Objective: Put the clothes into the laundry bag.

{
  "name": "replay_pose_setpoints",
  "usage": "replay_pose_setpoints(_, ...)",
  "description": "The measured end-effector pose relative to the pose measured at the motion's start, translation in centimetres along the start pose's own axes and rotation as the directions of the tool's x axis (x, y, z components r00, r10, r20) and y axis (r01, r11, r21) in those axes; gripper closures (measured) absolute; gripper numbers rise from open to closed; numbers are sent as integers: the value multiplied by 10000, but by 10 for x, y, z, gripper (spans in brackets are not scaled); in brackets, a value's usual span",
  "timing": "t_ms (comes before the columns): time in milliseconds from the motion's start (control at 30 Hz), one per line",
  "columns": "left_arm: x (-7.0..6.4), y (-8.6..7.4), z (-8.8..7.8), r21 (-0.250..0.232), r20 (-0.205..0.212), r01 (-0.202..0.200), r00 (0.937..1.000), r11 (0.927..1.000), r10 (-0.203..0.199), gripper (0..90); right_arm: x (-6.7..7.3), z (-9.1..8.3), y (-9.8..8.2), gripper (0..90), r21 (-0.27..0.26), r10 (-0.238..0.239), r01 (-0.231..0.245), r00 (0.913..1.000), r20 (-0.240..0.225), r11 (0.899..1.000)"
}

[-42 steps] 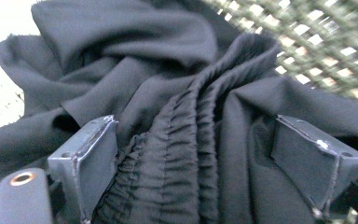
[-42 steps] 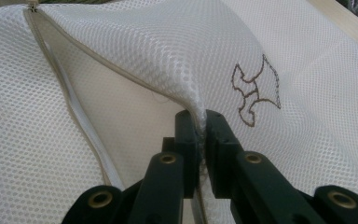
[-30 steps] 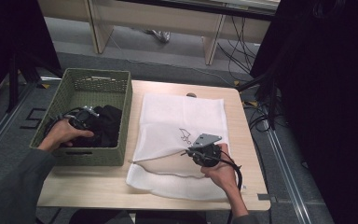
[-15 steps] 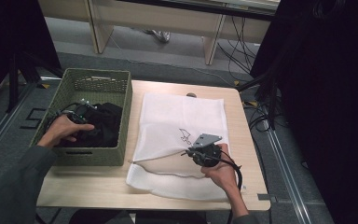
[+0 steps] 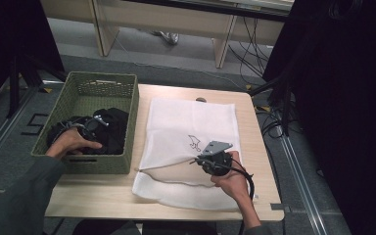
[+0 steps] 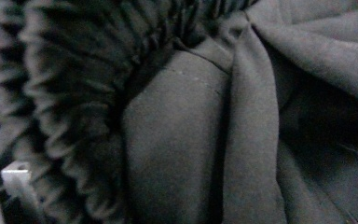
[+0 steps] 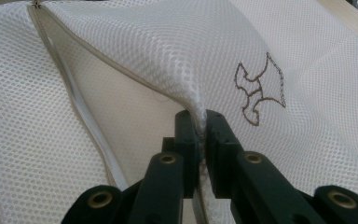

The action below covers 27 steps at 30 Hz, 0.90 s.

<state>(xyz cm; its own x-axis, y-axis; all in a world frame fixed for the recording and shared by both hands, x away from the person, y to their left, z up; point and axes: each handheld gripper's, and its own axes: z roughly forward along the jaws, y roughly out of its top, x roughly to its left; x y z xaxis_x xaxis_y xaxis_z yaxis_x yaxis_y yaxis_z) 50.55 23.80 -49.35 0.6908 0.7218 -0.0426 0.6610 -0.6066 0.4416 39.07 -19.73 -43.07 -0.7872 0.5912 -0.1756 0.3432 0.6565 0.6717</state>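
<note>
Pinching the upper lip of a white mesh laundry bag [image 7: 135, 60], the jaws of the right gripper [image 7: 200, 128] are clenched on the netting beside its zip, lifting that edge off the lower layer so the mouth gapes. A small brown outline figure [image 7: 259, 89] is stitched on the mesh just right of the grip. From above, this right gripper [image 5: 214, 160] sits at the bag's near edge, and the bag [image 5: 191, 122] lies flat across the wooden surface [image 5: 98, 196]. The left gripper [image 5: 85, 128] is down inside the green basket [image 5: 85, 88] at the surface's left end, among black clothing [image 5: 112, 129]; its jaws have just been opening and now stand released, wide apart, with dark cloth [image 6: 182, 140] and a gathered elastic band [image 6: 65, 84] pressed close before its camera, nothing gripped
</note>
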Motion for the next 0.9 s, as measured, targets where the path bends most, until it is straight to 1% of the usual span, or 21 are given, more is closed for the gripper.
replay_pose_setpoints(67,0,0,-1,19,-64,-15,10000,10000,15,6,0,0,0,851,-24,36,-36,10000,42,10000)
replay_pose_setpoints(100,1,1,-6,203,-275,-142,9995,9997,148,116,1,0,0,851,48,32,-32,10000,5,10000)
replay_pose_setpoints(133,1,1,-6,203,-275,-142,9995,9997,148,216,2,1,0,851,59,118,-118,9999,-12,9999)
replay_pose_setpoints(167,2,1,-9,106,-166,155,9997,9998,-154,216,2,1,0,851,59,118,-118,9999,-12,9999)
replay_pose_setpoints(200,8,-1,-14,-62,-166,475,9987,9989,-476,430,1,1,0,851,69,102,-102,9999,-8,9999)
replay_pose_setpoints(233,8,-1,-14,-62,-166,475,9987,9989,-476,504,2,2,0,851,-36,120,-120,9999,77,9999)
replay_pose_setpoints(267,12,-2,-15,-80,-168,620,9979,9980,-622,529,2,1,0,851,7,107,-107,9999,40,9999)
replay_pose_setpoints(367,11,2,-16,-51,-300,599,9977,9982,-600,595,1,1,0,852,-26,101,-100,9999,62,9999)
replay_pose_setpoints(400,12,3,-16,-110,-326,742,9967,9972,-745,604,0,2,0,852,-58,58,-57,10000,61,10000)
replay_pose_setpoints(467,15,3,-18,-97,-509,662,9965,9978,-666,614,1,1,0,852,80,119,-119,9999,-22,9999)
replay_pose_setpoints(500,15,3,-18,-97,-509,662,9965,9978,-666,621,1,1,0,852,80,119,-119,9999,-22,9999)
replay_pose_setpoints(533,13,3,-16,-439,-647,1014,9925,9939,-1041,621,1,1,0,852,76,121,-120,9999,-25,9999)
replay_pose_setpoints(633,14,4,-16,-463,-681,945,9929,9945,-975,631,0,1,0,852,7,47,-47,10000,9,10000)
replay_pose_setpoints(667,15,4,-18,-592,-661,1047,9919,9927,-1085,641,0,3,0,853,-172,-38,40,9999,126,9998)
replay_pose_setpoints(700,15,4,-18,-592,-661,1047,9919,9927,-1085,646,0,3,0,853,-172,-38,40,9999,126,9998)
replay_pose_setpoints(733,16,4,-23,-838,-540,1123,9917,9901,-1170,652,0,0,1,853,46,91,-91,10000,29,9999)
replay_pose_setpoints(767,16,4,-23,-838,-540,1123,9917,9901,-1170,653,0,0,1,853,46,91,-91,10000,29,9999)
replay_pose_setpoints(800,17,4,-29,-1160,-420,1287,9900,9849,-1344,657,0,0,1,853,62,166,-165,9999,-37,9998)
replay_pose_setpoints(833,17,4,-29,-1160,-420,1287,9900,9849,-1344,659,0,0,1,853,62,166,-165,9999,-37,9998)
replay_pose_setpoints(867,18,3,-34,-1253,-206,1300,9908,9836,-1336,659,0,0,1,853,55,169,-168,9999,-19,9998)
replay_pose_setpoints(900,18,3,-36,-1472,-44,1474,9887,9781,-1496,660,0,0,1,853,50,151,-151,9999,-49,9999)
